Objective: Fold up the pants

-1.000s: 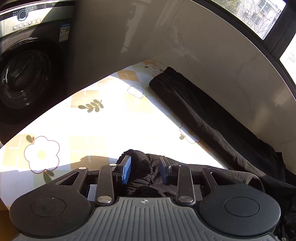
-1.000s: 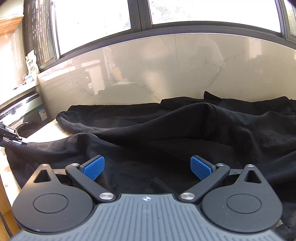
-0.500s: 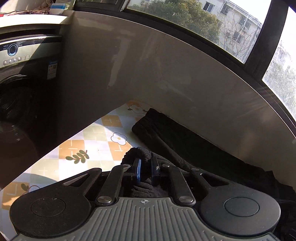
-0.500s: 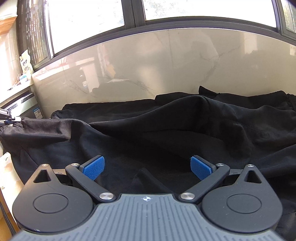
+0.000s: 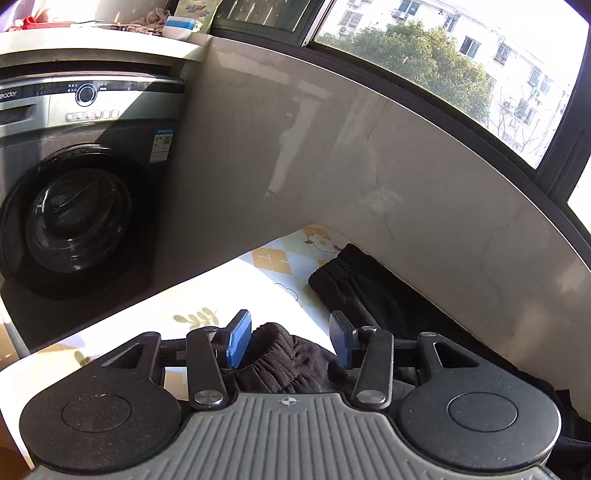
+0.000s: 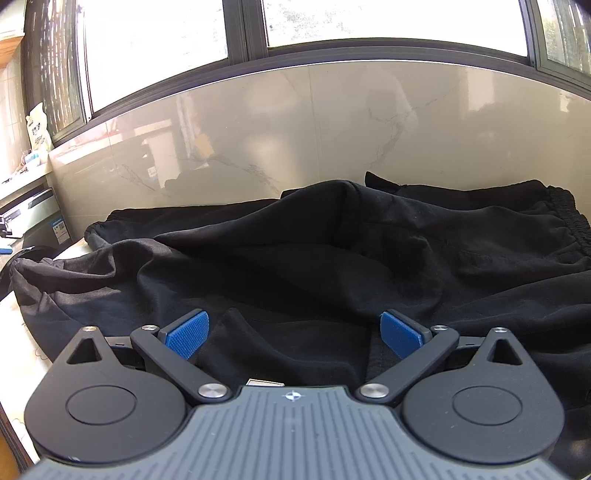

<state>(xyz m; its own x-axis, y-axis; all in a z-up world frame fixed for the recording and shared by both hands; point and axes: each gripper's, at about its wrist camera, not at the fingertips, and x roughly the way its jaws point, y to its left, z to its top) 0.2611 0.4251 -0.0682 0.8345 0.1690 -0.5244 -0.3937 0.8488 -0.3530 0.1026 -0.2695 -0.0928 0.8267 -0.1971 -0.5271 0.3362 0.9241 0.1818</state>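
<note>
Left gripper (image 5: 288, 341): its jaws are opening; the blue pads are standing apart with a gathered cuff of the pants (image 5: 280, 363) lying between them. The left pad is sitting just beside the cloth; whether it is touching cannot be told.
Right gripper (image 6: 293, 332): its fingers (image 6: 186, 338) are spreading wide over the black cloth, pinching nothing; a fold is rising between them without reaching either pad.
Pants: black, lying rumpled across the table (image 5: 229, 291), filling most of the right wrist view. One leg is stretching along the foot of the wall toward the far corner, its cuffed end (image 5: 340, 266) resting on the flowered cloth. The elastic waistband (image 6: 565, 218) is lying at the right, near the wall.
Table: a tablecloth with flowers and yellow squares is showing bare in sunlight beyond the left gripper.
Wall (image 6: 295, 136): pale marbled panels are running behind the pants.
Washing machine (image 5: 81, 192): standing beyond the table's edge.
Window (image 6: 332, 22): dark frames are sitting above the wall, bright outside.
</note>
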